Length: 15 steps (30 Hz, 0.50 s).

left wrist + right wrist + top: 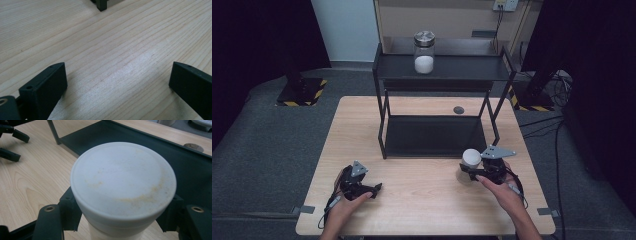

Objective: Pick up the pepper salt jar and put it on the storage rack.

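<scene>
White jar [122, 187]: pinched between the jaws of the right tool [482, 169], sitting upright near the front right of the desk, just in front of the rack's lower shelf. Lid faces up at the camera and has some faint yellowish smudges on it.
Right tool: jaws pressed against both sides of the jar just under the lid, so yeah, it's got a proper grip. Person's hand wraps it from behind.
Left tool [117, 82]: jaws spread wide with nothing between them, just bare wood grain underneath. It's over at the front left of the desk, well apart from the jar.
Desk [422, 200]: light wood, both tools near the front edge.
Rack [384, 120]: black two-level metal thing at the back half of the desk, its lower shelf right behind the jar.
Glass jar [424, 52]: on the top shelf, metal lid, about half full of something white.
</scene>
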{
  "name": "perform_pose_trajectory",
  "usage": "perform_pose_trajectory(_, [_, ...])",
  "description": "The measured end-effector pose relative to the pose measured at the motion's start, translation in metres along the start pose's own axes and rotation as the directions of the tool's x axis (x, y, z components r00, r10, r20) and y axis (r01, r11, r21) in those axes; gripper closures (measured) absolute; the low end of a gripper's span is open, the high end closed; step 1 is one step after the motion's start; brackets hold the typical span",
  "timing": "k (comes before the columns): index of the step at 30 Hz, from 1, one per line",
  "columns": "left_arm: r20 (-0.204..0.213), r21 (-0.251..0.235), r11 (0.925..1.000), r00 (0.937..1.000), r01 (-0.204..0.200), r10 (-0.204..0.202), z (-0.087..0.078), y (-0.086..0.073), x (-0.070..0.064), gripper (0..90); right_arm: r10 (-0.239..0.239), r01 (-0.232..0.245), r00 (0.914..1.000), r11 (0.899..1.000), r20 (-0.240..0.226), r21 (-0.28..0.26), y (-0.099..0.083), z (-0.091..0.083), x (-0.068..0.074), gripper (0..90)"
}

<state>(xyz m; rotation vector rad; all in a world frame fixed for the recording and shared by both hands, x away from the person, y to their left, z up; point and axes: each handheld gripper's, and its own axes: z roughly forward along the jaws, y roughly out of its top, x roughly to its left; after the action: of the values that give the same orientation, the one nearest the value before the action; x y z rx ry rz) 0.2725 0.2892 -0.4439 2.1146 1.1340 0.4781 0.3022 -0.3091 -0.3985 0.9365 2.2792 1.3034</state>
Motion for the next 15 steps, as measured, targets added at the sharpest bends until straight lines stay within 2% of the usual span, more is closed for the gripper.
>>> perform_pose_trajectory(10, [-0.003,0.001,1.0000,1.0000,0.000,0.000,0.000,0.000,-0.001,0.7,-0.011,0.012,0.9983,1.000,-0.058,0.015,0.007,-0.002,-0.017,34.6])
perform_pose_trajectory(15, [-0.003,0.001,1.0000,1.0000,0.000,0.000,0.000,0.000,-0.001,0.7,-0.022,0.023,0.9967,1.000,-0.078,0.013,0.011,-0.002,-0.020,34.6])
